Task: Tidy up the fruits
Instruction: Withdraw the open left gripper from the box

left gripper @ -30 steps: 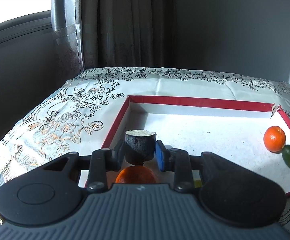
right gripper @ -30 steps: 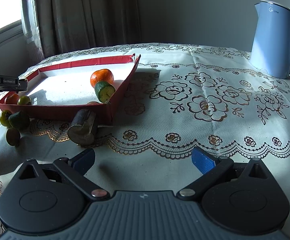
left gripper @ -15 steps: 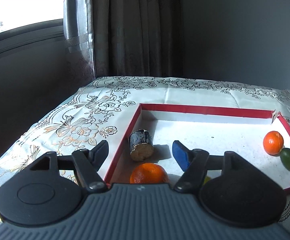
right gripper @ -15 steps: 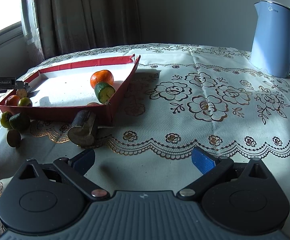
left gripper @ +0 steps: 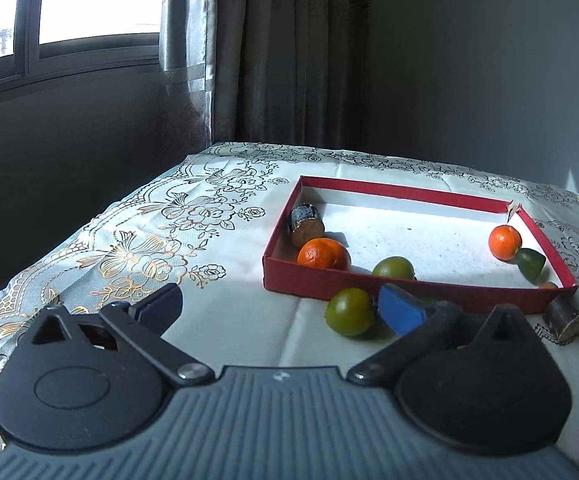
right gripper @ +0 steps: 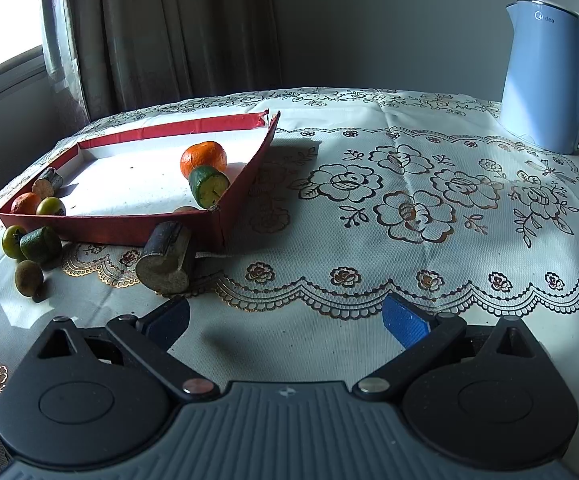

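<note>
- Left gripper [left gripper: 279, 306]: jaws spread wide, just been opening; nothing gripped. A green fruit [left gripper: 350, 311] lies on the tablecloth [left gripper: 193, 240] right beside the blue right pad [left gripper: 401, 314]; whether they touch cannot be told.
- Right gripper [right gripper: 285, 318]: jaws wide apart over bare cloth, holding nothing.
- Red tray [left gripper: 409, 286]: dark cane piece [left gripper: 306, 225] lies on its side in the far-left corner, cut end toward the camera. An orange [left gripper: 323, 254] sits just in front of it, a second green fruit [left gripper: 393, 268] beside that against the near wall.
- At the tray's right end: another orange [left gripper: 504, 242] with a cut green fruit [left gripper: 530, 263] touching it.
- Outside the tray, right wrist view: a second cane piece [right gripper: 167, 258] against the near wall; three small green fruits clustered at the near-left corner.
- Blue kettle [right gripper: 549, 76] stands far right, well apart.
</note>
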`<state>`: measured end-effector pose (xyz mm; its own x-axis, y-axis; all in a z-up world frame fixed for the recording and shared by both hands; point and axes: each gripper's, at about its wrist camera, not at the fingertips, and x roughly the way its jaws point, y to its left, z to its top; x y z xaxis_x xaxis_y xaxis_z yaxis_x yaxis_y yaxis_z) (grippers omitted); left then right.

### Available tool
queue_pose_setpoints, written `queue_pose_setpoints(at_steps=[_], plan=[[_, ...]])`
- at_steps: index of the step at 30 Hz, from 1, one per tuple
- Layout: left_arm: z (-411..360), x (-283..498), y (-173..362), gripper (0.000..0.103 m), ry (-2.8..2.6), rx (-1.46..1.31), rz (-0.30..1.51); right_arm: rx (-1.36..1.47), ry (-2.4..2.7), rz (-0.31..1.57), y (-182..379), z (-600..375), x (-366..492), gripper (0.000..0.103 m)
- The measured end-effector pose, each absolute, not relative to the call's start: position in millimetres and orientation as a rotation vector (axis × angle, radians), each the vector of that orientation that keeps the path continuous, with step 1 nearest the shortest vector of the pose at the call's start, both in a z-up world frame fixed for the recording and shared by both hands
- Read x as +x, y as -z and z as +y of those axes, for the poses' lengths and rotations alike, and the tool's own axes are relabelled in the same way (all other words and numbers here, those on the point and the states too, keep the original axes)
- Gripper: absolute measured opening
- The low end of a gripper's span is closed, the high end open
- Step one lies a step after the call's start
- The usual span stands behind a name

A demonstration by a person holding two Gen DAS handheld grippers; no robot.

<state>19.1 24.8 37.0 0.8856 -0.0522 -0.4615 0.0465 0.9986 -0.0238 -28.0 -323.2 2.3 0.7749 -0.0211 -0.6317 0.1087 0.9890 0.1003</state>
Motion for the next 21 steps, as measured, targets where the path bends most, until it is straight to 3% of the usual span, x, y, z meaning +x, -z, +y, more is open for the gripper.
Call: queue_pose_setpoints(at_steps=[8,13,21], plan=[[49.6,4.2,-9.6,0.103,0.048,-0.037,0.598,0.144,0.049,0.659,-3.9,-323.1,-31.4,0.103],[49.9,10.4,-4.0,0.103,0.059,-0.044,0.660,0.060,0.003,0.546,-12.5,-307.7,-47.9,0.103],[42.0,13.1,-1.5,0.103,0.038,0.013,0.680,-0.044,-0.058,0.491,-23.3,-268.9,-46.8,0.103]])
